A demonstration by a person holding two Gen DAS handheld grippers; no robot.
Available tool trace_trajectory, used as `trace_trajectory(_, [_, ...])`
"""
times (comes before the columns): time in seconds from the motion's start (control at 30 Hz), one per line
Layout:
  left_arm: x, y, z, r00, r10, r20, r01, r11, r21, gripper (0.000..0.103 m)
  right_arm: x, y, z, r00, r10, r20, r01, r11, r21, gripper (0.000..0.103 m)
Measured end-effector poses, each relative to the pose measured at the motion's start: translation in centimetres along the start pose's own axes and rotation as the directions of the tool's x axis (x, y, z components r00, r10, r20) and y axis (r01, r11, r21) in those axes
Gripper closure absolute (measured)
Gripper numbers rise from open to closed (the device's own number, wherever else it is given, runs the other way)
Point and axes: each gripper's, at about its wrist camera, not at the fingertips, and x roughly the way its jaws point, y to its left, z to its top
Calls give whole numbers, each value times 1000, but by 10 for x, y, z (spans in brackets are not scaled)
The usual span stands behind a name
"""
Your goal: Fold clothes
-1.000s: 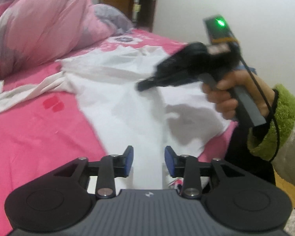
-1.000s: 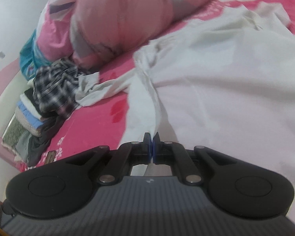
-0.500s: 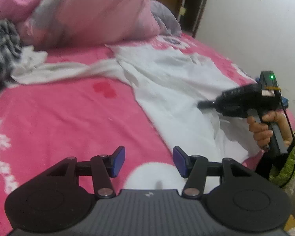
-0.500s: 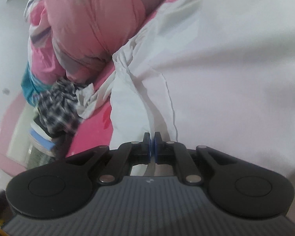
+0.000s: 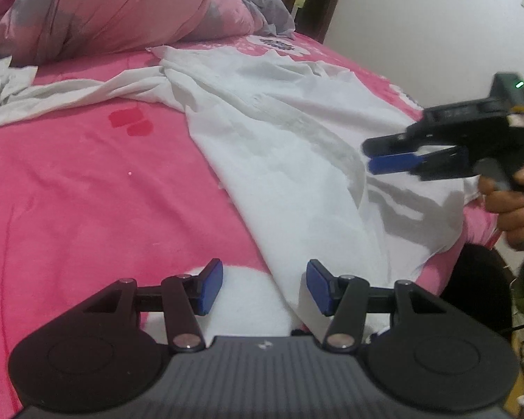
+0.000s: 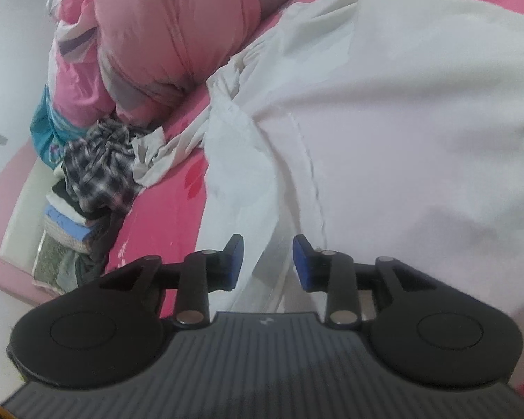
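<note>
The left gripper (image 5: 264, 286) is hovering with its blue pads (image 5: 209, 286) spread wide, gripping nothing; the near hem of the white shirt (image 5: 297, 160) is lying just ahead of and between the fingers, running away to the right across the pink bedsheet (image 5: 70, 192). The right gripper (image 6: 267, 262) is also standing well open and holding nothing, with a folded edge of the white shirt (image 6: 384, 122) passing between its pads (image 6: 302, 262) without being pinched. In the left wrist view that right gripper (image 5: 401, 160) is hanging above the shirt's right side, a hand (image 5: 510, 206) wrapping its handle. Beyond the right fingers, to their left, a plaid garment (image 6: 97, 167) is sitting atop a stack of folded clothes (image 6: 63, 237), and a pink duvet (image 6: 164, 35) is bunching up further off.
</note>
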Motion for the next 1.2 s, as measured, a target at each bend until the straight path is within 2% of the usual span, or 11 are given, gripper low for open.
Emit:
trace_trajectory(0.13, [2,0,-5,1000,0,16,0,1000,24,46,-3,29,-22,998,-61,-22,58,992,-116,69])
trace_trajectory(0.4, [3,-3,-12,999,9,46,-13,997,78,46,18,30,-28,984,-174,-37,172,984,-42,69])
trace_trajectory(0.5, [3,-3,-15,999,8,54,-13,996,89,46,18,27,-30,984,-177,-31,177,984,-28,80])
trace_trajectory(0.53, [3,-2,-15,998,6,55,-11,996,88,46,17,28,-30,981,-192,-27,191,981,-36,88])
trace_trajectory(0.67, [3,-1,-15,999,1,53,-6,996,88,46,3,23,-29,969,-247,1,247,967,-58,97])
trace_trajectory(0.8, [3,-1,-15,999,3,54,-8,996,90,46,-12,12,-24,969,-246,32,247,969,-20,97])
trace_trajectory(1.0, [5,-3,-14,999,13,50,-18,995,103,46,-16,2,-20,984,-179,22,178,983,52,92])
trace_trajectory(1.13, [5,-6,-15,998,22,51,-27,994,105,46,-5,6,-18,982,-187,-2,187,982,40,81])
trace_trajectory(1.2, [5,-7,-15,998,26,52,-31,994,105,45,0,8,-17,982,-190,-14,191,981,35,79])
